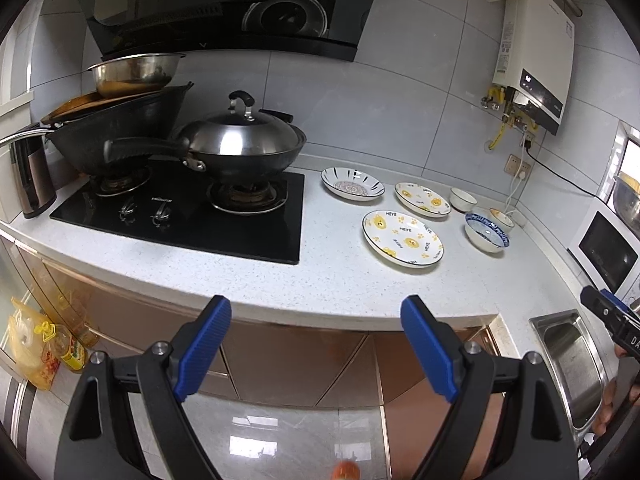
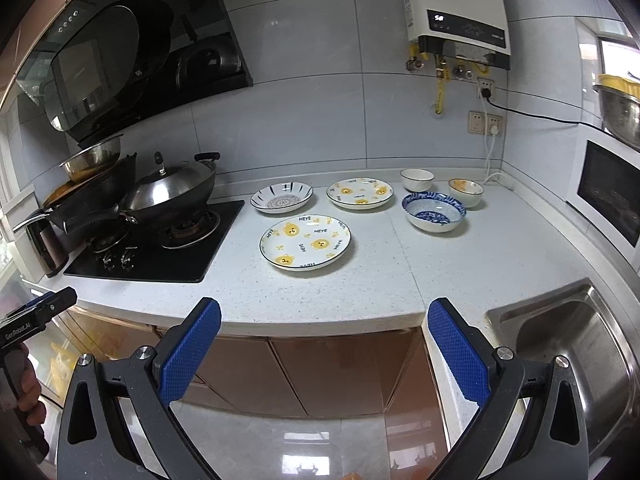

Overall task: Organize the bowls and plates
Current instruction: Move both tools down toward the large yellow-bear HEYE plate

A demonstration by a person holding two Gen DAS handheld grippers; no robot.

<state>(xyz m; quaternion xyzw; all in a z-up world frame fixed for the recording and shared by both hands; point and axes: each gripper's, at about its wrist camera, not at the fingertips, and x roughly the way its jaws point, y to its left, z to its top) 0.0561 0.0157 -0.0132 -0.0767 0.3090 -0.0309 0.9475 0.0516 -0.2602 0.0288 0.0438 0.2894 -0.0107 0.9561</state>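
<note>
Lying well beyond both open grippers (image 2: 324, 344), bear plate (image 2: 305, 242) nearest.

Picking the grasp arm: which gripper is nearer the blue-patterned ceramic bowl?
Right, as far as the views show. The right gripper hangs off the counter edge, left of the blue-patterned ceramic bowl; the left gripper sits further left, nearer the stove.

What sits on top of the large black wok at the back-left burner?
A steel basin rests on a wooden board laid across the black wok. The basin's contents and the wok's interior are covered, so neither can be seen.
</note>
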